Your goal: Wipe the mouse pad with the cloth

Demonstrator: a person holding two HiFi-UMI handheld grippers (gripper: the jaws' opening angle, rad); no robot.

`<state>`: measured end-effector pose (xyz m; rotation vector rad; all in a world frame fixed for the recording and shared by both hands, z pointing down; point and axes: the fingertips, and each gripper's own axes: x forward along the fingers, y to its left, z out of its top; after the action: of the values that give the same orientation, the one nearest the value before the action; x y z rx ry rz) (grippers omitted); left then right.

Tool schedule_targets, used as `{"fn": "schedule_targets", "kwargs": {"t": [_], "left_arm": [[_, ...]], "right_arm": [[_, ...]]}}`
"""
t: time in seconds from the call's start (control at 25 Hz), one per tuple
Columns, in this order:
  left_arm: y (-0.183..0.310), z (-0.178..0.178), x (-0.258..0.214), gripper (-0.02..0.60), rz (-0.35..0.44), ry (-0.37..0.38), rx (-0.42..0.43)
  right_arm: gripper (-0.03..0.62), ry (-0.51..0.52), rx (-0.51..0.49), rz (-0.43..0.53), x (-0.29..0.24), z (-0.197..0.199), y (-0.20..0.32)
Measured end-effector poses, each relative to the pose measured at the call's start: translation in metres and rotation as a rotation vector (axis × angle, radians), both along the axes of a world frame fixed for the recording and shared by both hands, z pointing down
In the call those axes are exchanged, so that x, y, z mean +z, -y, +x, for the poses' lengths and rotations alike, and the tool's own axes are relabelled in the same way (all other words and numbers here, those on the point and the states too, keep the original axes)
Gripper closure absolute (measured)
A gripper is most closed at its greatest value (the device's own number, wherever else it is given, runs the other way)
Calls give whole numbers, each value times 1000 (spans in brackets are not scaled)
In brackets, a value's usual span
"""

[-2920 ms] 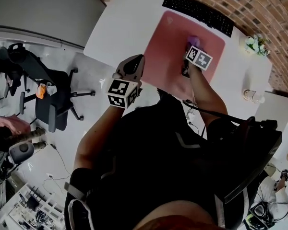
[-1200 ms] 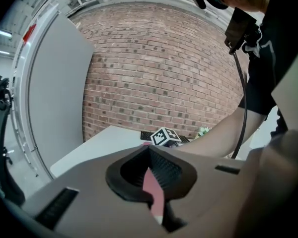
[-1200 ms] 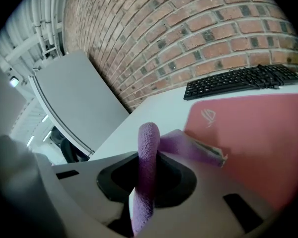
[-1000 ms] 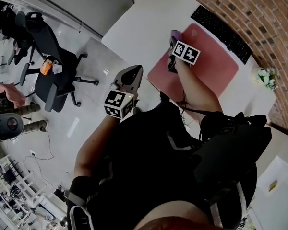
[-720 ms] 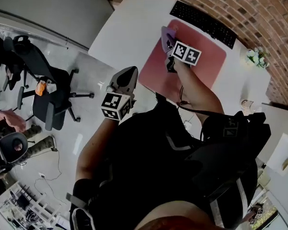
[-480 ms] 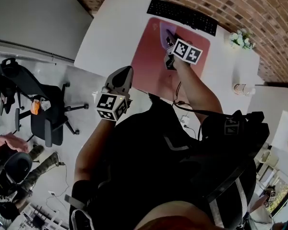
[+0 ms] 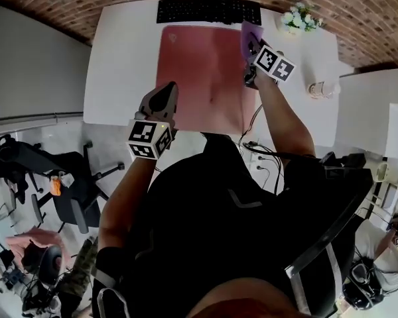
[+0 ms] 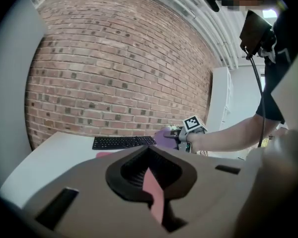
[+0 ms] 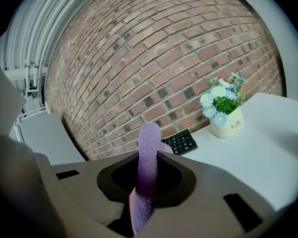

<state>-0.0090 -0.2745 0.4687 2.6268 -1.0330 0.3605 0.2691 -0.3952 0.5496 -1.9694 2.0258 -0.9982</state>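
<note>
Two tools in play: the right tool has its jaws clamped tight on the purple cloth, which sticks up out of them at the far right corner of the pink mouse pad. Whether cloth meets pad, I cannot tell. The left tool hovers with jaws drawn together on nothing, over the pad's near left edge. Beyond the pad lies a black keyboard, with a flower pot to its right, all on the white worktop.

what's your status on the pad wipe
Right gripper shut on purple cloth, at far right edge of mouse pad. Left gripper shut, empty, by near edge. Nothing else on pad.
</note>
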Motion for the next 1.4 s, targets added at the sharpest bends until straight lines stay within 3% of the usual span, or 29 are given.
{"fn": "schedule_targets", "kwargs": {"t": [0.28,0.48,0.8,1.0,1.4], "left_arm": [[20,34,7,578,-12,26,58],[30,38,16,578,-34,49,38],[34,27,24,578,-67,53,-8],[35,10,21,578,-84,60,-80],[32,-17,21,578,-104,45,-173]], "right_arm": [[531,-151,135,-84,24,88,-11],[531,-256,150,-201,65,109,-7],[531,-202,82,-263,102,70,19],[531,-183,30,-287,113,38,28],[531,-180,-66,-282,116,-14,47]]}}
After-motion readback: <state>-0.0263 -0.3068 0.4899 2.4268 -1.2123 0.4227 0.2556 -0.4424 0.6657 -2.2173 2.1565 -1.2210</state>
